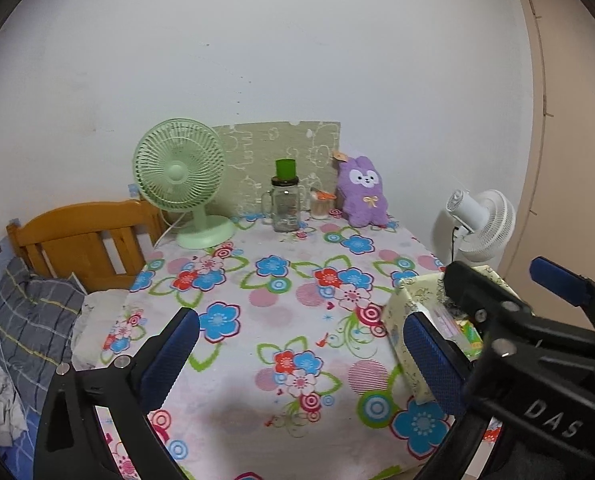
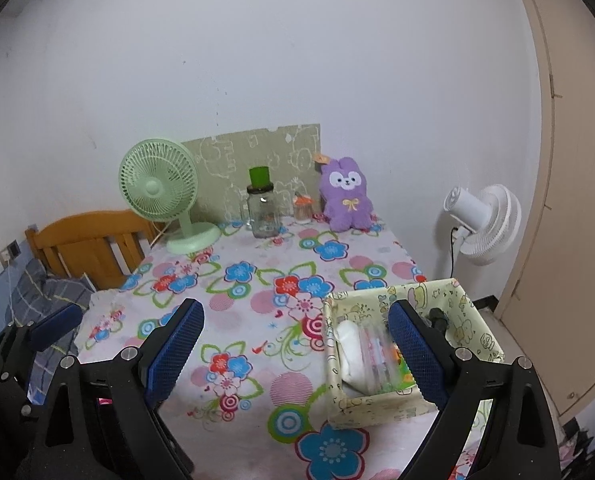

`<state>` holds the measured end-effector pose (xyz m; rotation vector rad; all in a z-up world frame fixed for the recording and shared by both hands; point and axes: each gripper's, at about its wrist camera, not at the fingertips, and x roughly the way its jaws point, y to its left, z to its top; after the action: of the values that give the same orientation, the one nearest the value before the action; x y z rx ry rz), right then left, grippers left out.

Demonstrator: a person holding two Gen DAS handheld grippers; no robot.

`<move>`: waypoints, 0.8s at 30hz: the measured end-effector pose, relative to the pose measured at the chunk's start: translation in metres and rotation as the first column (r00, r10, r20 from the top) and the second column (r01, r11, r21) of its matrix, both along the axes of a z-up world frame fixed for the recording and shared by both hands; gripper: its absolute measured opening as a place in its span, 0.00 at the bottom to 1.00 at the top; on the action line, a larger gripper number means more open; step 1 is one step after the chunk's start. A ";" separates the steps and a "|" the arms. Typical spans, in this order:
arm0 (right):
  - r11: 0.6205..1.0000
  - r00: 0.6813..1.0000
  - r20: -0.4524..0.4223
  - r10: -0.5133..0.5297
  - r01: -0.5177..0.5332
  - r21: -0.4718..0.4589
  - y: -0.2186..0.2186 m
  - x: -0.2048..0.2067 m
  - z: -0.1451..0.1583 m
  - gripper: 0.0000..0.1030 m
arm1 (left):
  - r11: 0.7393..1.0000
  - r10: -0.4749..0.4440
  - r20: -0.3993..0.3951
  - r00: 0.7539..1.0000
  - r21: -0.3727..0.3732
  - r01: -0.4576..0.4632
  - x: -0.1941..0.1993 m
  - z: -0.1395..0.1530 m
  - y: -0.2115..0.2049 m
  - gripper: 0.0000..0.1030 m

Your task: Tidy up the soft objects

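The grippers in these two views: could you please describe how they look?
Each hand-held gripper, left and right, has a black frame with silver bolts and two fingers with blue textured pads. The right one's frame, seen from the left wrist, bears white "DAS" lettering.

Both views are evenly and softly lit, moderately bright, with a cool cast on the white wall; no lamp or window shows, so the source cannot be told; a faint, diffuse shadow lies on the flowered cloth near the table's front edge; no harsh glare; fisheye distortion bends the door frame and rounds the corners into black vignette; the centre is fairly sharp, while the right-wrist view looks slightly softer; the cloth box's contents are blurred.
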<state>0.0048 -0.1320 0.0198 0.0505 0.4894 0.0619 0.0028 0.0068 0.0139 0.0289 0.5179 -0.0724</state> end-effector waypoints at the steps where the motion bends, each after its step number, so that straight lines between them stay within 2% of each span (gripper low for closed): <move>1: 1.000 1.000 0.003 -0.003 0.003 0.001 0.001 -0.001 0.001 0.93 | 1.000 0.005 0.001 1.000 0.001 -0.005 0.000 0.000 0.002 1.00; 24: 1.000 1.000 0.012 -0.012 0.012 0.026 -0.006 -0.005 0.005 0.93 | 0.997 0.071 0.030 0.997 -0.016 -0.071 -0.006 0.008 0.017 1.00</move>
<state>0.0001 -0.1376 0.0248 0.0790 0.4764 0.0565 -0.0034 0.0242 0.0217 -0.0027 0.4875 -0.0064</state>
